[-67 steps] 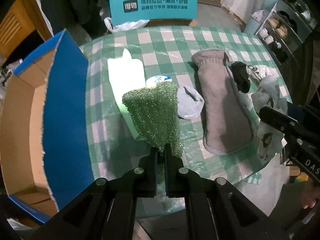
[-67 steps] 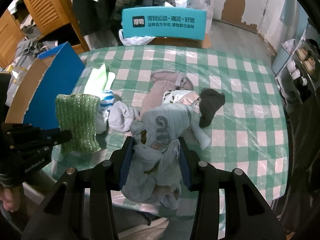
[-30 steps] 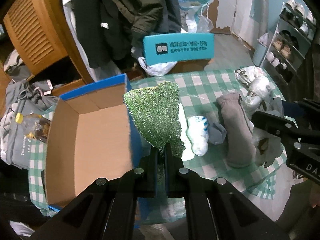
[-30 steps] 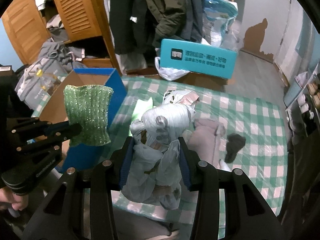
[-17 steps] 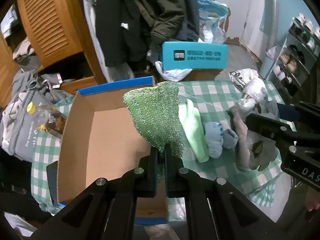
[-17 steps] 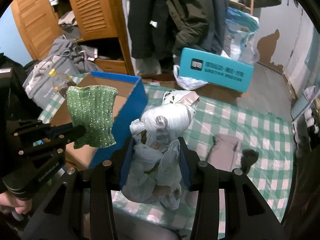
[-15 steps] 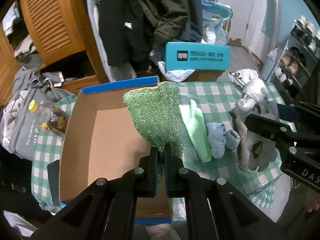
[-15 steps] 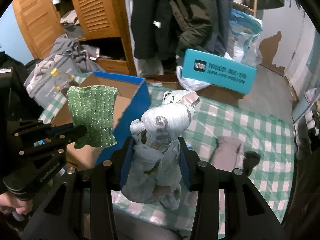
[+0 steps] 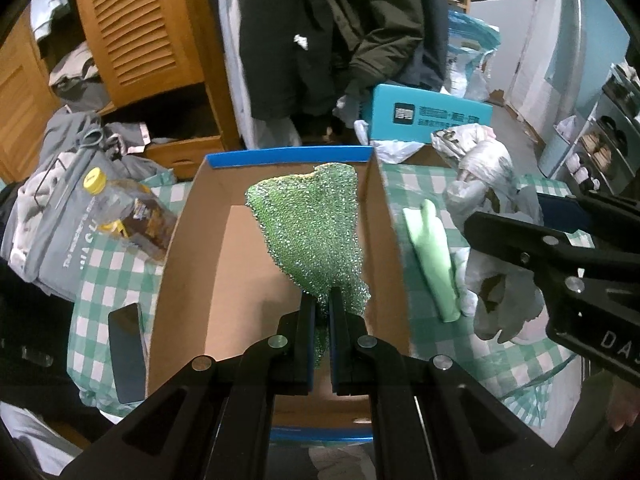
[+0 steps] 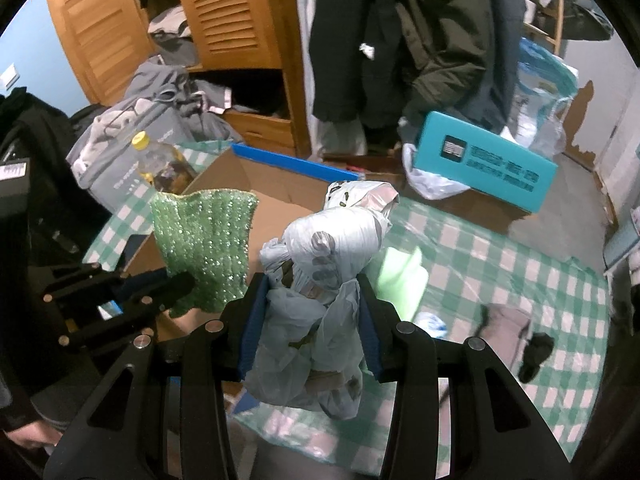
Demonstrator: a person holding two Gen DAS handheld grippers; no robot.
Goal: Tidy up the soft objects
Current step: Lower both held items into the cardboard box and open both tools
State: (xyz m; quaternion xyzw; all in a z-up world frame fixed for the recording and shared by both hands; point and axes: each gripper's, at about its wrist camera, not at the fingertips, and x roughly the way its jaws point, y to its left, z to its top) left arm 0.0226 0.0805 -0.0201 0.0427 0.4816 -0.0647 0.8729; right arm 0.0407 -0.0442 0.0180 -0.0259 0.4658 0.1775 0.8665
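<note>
The left gripper (image 9: 323, 300) has its jaws drawn almost together, clamped on the lower corner of a green sparkly mesh scrubbing cloth (image 9: 312, 232), which stands upright above the fingertips. The cloth hangs over the open interior of a brown cardboard box with a blue outer skin (image 9: 224, 280); the box floor beneath it is bare cardboard, and the cloth sits nearer the box's right wall than its left. The right gripper (image 10: 308, 320) has its jaws spread wide and pressed against both sides of a knotted pale grey plastic bag bundle (image 10: 320, 280), which fills the gap between the blue finger pads (image 10: 250, 328) and bulges above and below them. In the left wrist view this bundle is held just beside the box's right wall, over the green-and-white checked tablecloth (image 9: 424, 184). A folded light green cloth (image 9: 434, 256) lies on the tablecloth between the box wall and the bundle. A dark phone (image 9: 127, 352) and a yellow-capped bottle (image 9: 124, 212) lie left of the box. In the right wrist view a grey fabric piece (image 10: 508, 328) and a black sock (image 10: 536, 354) lie on the table well apart from the box.
</note>
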